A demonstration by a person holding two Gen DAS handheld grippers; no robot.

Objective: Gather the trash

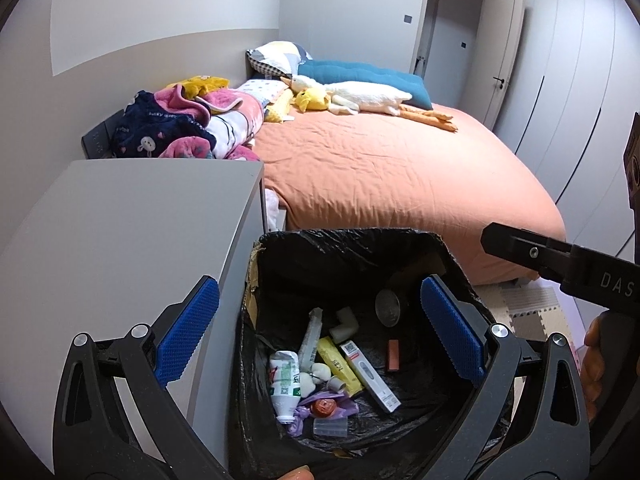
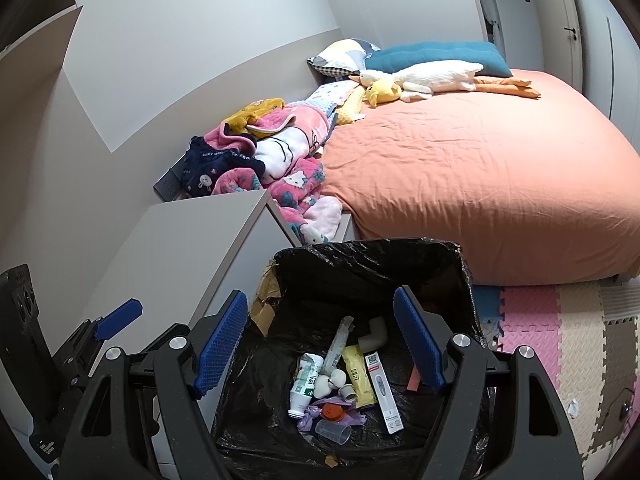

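A cardboard bin lined with a black bag (image 1: 352,248) (image 2: 368,256) stands on the floor between the bedside cabinet and the bed. It holds several pieces of trash: a crushed plastic bottle (image 1: 285,384) (image 2: 305,386), a yellow packet (image 1: 340,364) (image 2: 359,376), a white box (image 1: 370,376) (image 2: 383,390), a clear cup (image 2: 334,432). My left gripper (image 1: 320,336) hovers over the bin, open and empty. My right gripper (image 2: 320,340) also hovers over it, open and empty; its finger shows in the left wrist view (image 1: 532,252).
A grey bedside cabinet (image 1: 120,240) (image 2: 180,256) stands left of the bin. The bed with an orange sheet (image 1: 400,176) (image 2: 480,184) carries a pile of blankets (image 1: 192,128) and plush toys (image 1: 360,98). Foam floor mats (image 2: 560,328) lie right of the bin. A small white scrap (image 2: 573,407) lies on the mats.
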